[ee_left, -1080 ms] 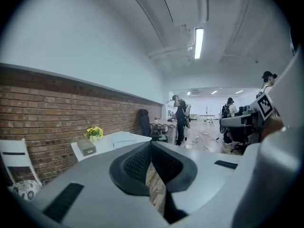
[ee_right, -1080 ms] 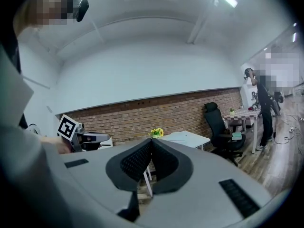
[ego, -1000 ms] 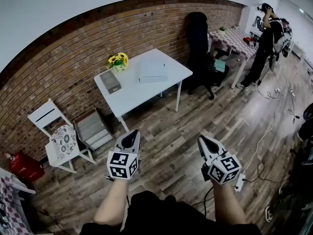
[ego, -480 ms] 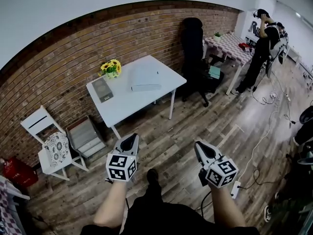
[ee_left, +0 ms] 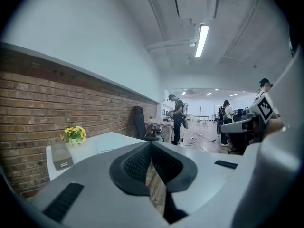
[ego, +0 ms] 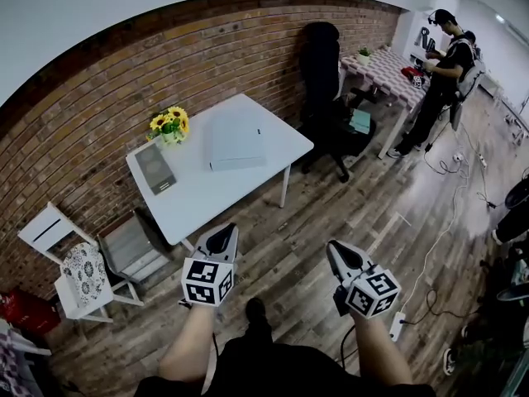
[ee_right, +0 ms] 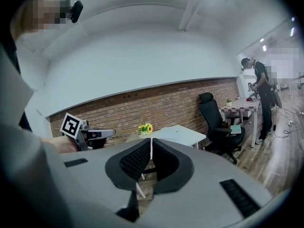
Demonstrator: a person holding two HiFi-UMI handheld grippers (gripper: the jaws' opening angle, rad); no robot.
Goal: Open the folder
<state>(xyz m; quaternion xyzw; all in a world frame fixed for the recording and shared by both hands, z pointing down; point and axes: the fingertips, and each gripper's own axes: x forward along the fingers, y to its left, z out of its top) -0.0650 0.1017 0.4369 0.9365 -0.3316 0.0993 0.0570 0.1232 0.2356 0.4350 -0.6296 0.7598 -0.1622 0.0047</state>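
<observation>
The closed pale grey folder lies flat on a white table by the brick wall, ahead of me. Beside it are a pot of yellow flowers and a grey box. My left gripper and right gripper hover side by side over the wooden floor, short of the table's near edge. Both point toward the table. The left gripper and the right gripper are shut with nothing between the pads. The table shows past the right jaws.
A white chair and a grey crate stand left of the table. A black office chair is at its right. A person stands at a checkered table at the back right. Cables and a power strip lie on the floor.
The table and folder have drawn nearer and slid left in the head view as I walk toward them. Both grippers keep their places in the view. The person at the back lowered their arms.
</observation>
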